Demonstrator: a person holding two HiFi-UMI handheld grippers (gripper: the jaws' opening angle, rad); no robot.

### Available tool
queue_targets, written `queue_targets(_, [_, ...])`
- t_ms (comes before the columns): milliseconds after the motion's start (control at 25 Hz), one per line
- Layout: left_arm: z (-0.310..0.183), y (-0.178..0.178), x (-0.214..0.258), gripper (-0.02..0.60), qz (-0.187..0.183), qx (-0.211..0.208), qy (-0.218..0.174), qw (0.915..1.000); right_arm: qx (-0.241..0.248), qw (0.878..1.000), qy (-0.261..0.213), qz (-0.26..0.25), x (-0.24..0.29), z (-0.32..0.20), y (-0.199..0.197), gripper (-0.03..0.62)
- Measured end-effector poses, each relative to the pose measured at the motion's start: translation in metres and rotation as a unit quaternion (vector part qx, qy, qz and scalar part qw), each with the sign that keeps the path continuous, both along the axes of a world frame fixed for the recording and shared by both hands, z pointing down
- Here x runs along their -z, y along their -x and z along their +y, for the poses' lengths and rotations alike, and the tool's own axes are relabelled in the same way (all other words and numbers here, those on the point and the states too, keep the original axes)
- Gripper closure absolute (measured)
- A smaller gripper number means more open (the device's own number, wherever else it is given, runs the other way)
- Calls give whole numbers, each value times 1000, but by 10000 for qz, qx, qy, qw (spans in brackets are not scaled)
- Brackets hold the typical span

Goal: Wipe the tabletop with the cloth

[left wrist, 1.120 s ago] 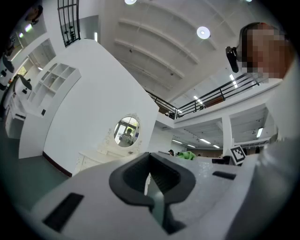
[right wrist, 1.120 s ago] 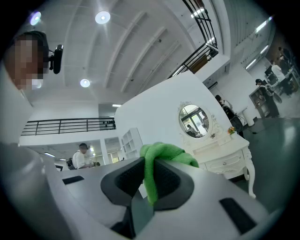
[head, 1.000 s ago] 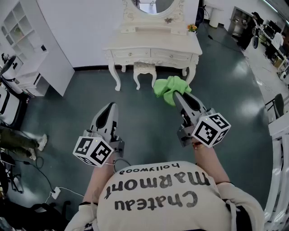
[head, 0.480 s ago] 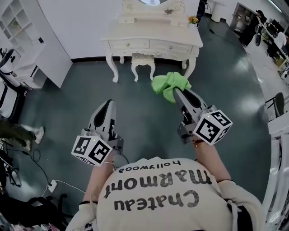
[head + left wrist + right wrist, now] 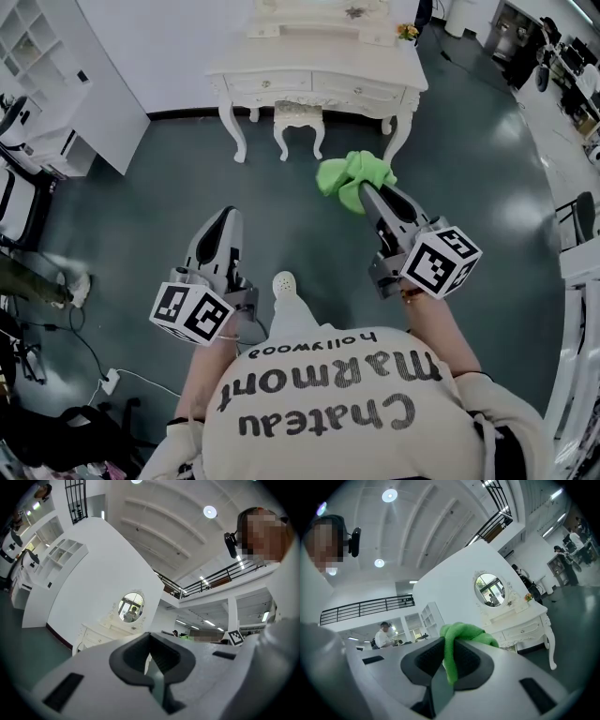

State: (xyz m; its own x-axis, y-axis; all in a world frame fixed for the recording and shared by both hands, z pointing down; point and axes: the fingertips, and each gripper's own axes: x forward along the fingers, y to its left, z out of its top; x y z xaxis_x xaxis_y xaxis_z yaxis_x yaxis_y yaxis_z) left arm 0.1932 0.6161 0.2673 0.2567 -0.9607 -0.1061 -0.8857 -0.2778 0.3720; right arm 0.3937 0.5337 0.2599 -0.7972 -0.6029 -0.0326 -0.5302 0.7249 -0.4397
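Gripper, left (image 5: 225,217): jaws together, nothing held.
Gripper, right (image 5: 367,194): jaws clamped on green cloth (image 5: 352,174) (bunched, held over the floor).
Dressing table (image 5: 309,64): white, well beyond the cloth; stool (image 5: 298,112) underneath.

Green cloth (image 5: 353,174), white dressing table (image 5: 281,64), teal floor (image 5: 141,216)

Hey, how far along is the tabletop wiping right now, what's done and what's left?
Done: the crumpled green cloth is clamped in the right claw. In hand: the cloth is held in the air above the dark floor, short of the white carved dressing table; the left claw is shut and empty. Left: reaching the table and all the wiping, since the cloth is not touching its top.
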Motion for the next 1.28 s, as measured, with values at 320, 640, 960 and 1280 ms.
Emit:
queue_targets(320, [-62, 21, 3, 574, -90, -268, -100, 9995, -86, 10000, 47, 17, -5, -61, 26, 522])
queue_targets(640, [-140, 68, 18, 574, -35, -429, -173, 9989, -144, 9998, 140, -63, 3, -135, 74, 522])
queue_targets(960, [-201, 108, 33, 574, 75, -636, -348, 9973, -323, 9994, 21, -108, 15, -188, 109, 522])
queue_targets(1280, [-271, 162, 46, 574, -278, -703, -559, 9956, -469, 9989, -54, -83, 24, -258, 163, 522])
